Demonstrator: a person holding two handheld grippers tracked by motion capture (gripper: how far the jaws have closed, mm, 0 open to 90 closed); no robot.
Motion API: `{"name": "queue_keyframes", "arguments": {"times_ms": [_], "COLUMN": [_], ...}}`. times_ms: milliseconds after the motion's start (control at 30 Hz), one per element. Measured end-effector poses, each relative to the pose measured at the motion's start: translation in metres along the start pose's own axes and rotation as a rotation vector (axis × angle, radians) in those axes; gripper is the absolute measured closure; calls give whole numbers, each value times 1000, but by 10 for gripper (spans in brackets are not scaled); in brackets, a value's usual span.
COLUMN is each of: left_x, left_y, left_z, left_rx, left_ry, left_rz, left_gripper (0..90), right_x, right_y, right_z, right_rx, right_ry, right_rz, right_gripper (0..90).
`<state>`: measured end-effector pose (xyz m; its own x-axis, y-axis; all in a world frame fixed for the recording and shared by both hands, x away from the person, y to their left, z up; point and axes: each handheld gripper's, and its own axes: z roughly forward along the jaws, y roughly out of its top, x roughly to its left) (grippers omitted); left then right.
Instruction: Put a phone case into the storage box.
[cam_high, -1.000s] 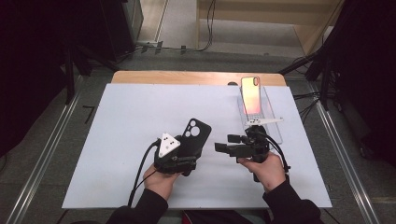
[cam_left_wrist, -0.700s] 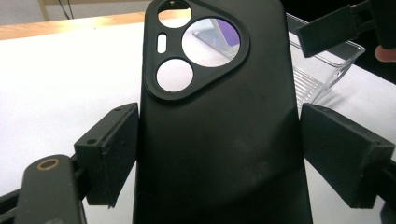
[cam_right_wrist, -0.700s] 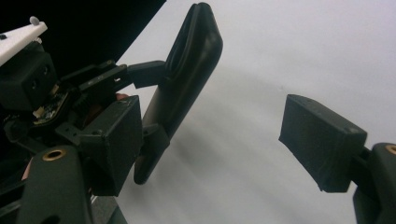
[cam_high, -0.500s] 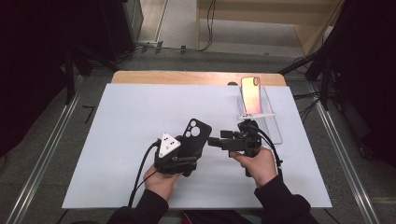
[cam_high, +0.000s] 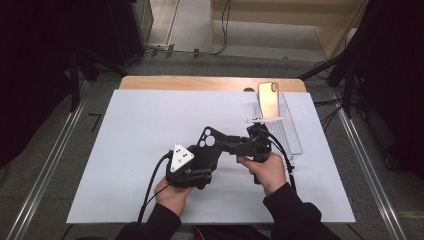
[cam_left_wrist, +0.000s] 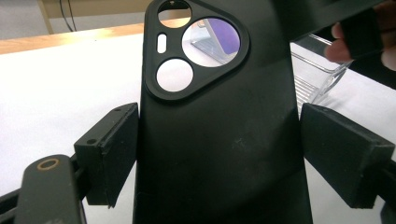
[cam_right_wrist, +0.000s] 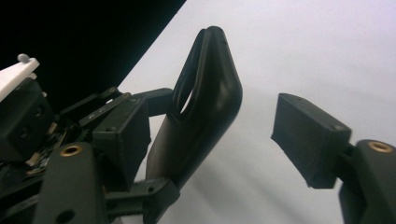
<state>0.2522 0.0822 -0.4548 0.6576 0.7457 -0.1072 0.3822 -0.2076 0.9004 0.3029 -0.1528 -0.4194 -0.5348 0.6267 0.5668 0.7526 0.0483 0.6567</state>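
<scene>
A black phone case (cam_high: 209, 140) with a triangular camera cutout stands tilted above the white mat. My left gripper (cam_high: 204, 156) is shut on its lower half; in the left gripper view both pads (cam_left_wrist: 109, 154) press on the sides of the case (cam_left_wrist: 219, 93). From the right, my right gripper (cam_high: 226, 145) reaches across to the case's upper part. In the right gripper view the case's edge (cam_right_wrist: 210, 107) lies between the jaws of my right gripper (cam_right_wrist: 215, 140). The jaws have just been closing. One pad is beside the case and the other pad (cam_right_wrist: 308, 140) stands clear of it.
A phone (cam_high: 268, 99) with an orange-pink back stands upright in a clear plastic stand (cam_high: 290, 132) at the back right of the white mat (cam_high: 125, 140). The wooden table edge (cam_high: 200, 83) runs behind it. Cables trail from both grippers toward the person.
My right gripper has moved left from beside the stand up to the case, and its jaws now straddle the case's upper part. The left gripper and the case have stayed put.
</scene>
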Motion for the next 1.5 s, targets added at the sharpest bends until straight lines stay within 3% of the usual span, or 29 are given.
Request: {"name": "queue_keyframes", "arguments": {"times_ms": [200,300,333,400,467,500,667,967,1000,1233,1400,1500], "left_x": [-2,-2,-2,0,0,0,1,1,2,0,1,2], "left_y": [-1,-1,-1,0,0,-1,-1,2,5,14,20,23], "left_z": [0,0,0,-1,-1,0,1,-1,-1,-5,-8,-8], "left_rx": [0,-3,-5,-5,-3,1,-1,-7,5,54,103,140], "left_ry": [2,-5,-8,-15,-16,-16,-36,-53,-70,-75,-115,-141], "left_rz": [2,-4,-10,-18,-22,-22,-39,-30,-38,-43,-69,-76], "left_gripper": [149,149,149,148,147,147,142,133,131,129,129,130], "right_x": [2,2,2,1,1,0,1,4,6,12,12,12], "right_y": [3,7,7,10,10,12,14,16,17,20,22,23], "right_z": [8,10,10,9,9,9,7,4,2,-3,-9,-12], "right_rx": [3,2,2,2,4,11,22,22,22,13,-3,-6], "right_ry": [2,7,7,6,15,46,80,119,120,117,83,72], "right_rz": [0,25,25,54,71,108,125,114,107,75,38,-11], "right_gripper": [346,494,494,650,671,707,751,775,775,775,775,774]}}
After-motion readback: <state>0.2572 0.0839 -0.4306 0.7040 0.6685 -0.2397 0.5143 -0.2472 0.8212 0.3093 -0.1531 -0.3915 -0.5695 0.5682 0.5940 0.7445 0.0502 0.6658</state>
